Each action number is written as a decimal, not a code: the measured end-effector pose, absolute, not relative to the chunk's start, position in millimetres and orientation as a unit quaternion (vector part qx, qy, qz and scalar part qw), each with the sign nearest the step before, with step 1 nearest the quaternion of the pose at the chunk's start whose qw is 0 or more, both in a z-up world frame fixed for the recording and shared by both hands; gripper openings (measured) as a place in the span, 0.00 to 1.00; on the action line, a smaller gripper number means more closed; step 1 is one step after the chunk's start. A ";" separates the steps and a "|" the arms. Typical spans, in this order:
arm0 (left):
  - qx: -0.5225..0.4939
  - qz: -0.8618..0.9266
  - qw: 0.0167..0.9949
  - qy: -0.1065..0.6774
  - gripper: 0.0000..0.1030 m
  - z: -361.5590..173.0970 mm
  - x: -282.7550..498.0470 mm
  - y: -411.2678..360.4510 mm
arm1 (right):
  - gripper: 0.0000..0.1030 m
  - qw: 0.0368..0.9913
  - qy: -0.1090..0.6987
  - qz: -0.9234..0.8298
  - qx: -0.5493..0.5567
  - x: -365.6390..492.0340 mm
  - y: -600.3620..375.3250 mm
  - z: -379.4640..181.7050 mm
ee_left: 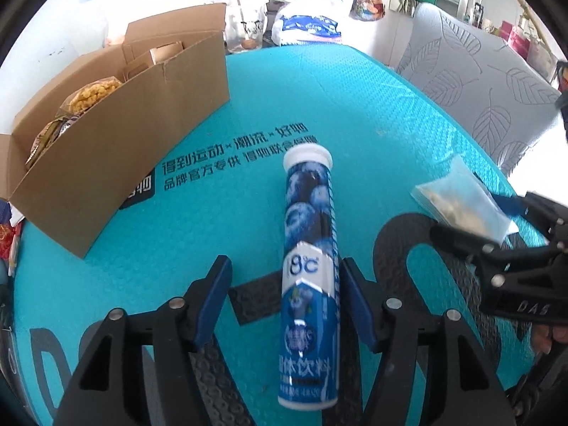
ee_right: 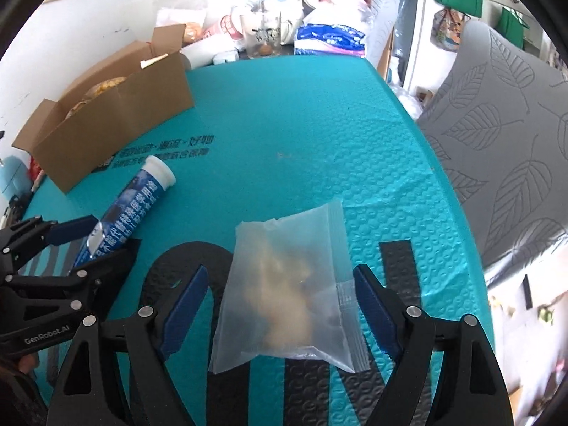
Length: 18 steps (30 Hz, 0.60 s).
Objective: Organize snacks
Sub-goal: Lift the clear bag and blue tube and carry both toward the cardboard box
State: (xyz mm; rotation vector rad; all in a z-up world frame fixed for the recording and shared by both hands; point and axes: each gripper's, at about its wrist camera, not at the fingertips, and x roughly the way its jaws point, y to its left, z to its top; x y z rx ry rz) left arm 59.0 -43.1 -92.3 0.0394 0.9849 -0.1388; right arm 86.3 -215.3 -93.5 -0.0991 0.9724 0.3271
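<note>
hand-held gripper (ee_left: 284,298) beside cardboard box (ee_left: 117,149)

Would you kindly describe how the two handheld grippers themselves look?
Both are black plastic frames with triangular cut-outs and silver round screw heads. The left gripper and right gripper have flat blue finger pads. White lettering reads "GenRobot.AI" on the left body and "DAS" on the right. No cables or sleeves show.

Black angular left gripper (ee_left: 284,301) showing blue finger pads (ee_left: 213,298), silver screws, right gripper (ee_right: 278,305) matching, white "GenRobot.AI" lettering, fingertip skin peeking.
</note>
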 end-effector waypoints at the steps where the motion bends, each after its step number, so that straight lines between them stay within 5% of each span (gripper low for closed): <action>1: 0.021 -0.067 0.883 0.464 0.56 -93.2 59.9 -42.9 | 0.79 0.871 0.463 0.155 -0.048 86.7 -214.4 -94.8; 2: 0.028 -0.066 0.886 0.458 0.46 -93.3 60.4 -43.4 | 0.67 0.875 0.456 0.153 -0.054 84.6 -213.1 -93.2; 3: 0.032 -0.065 0.887 0.457 0.31 -92.6 61.5 -43.4 | 0.64 0.875 0.456 0.149 -0.066 83.4 -210.6 -93.1; 4: 0.028 -0.065 0.886 0.459 0.26 -90.9 61.3 -42.3 | 0.61 0.875 0.455 0.151 -0.074 83.4 -208.3 -92.6; 6: 0.017 -0.066 0.883 0.465 0.26 -90.0 63.2 -38.7 | 0.47 0.873 0.454 0.167 -0.065 82.2 -207.5 -90.4; 9: 0.001 -0.057 0.884 0.465 0.26 -88.8 60.9 -27.3 | 0.43 0.865 0.460 0.192 -0.061 84.0 -198.4 -89.5; 18: -0.020 -0.013 0.883 0.469 0.26 -89.0 42.4 14.0 | 0.43 0.848 0.442 0.283 -0.075 71.0 -141.8 -84.8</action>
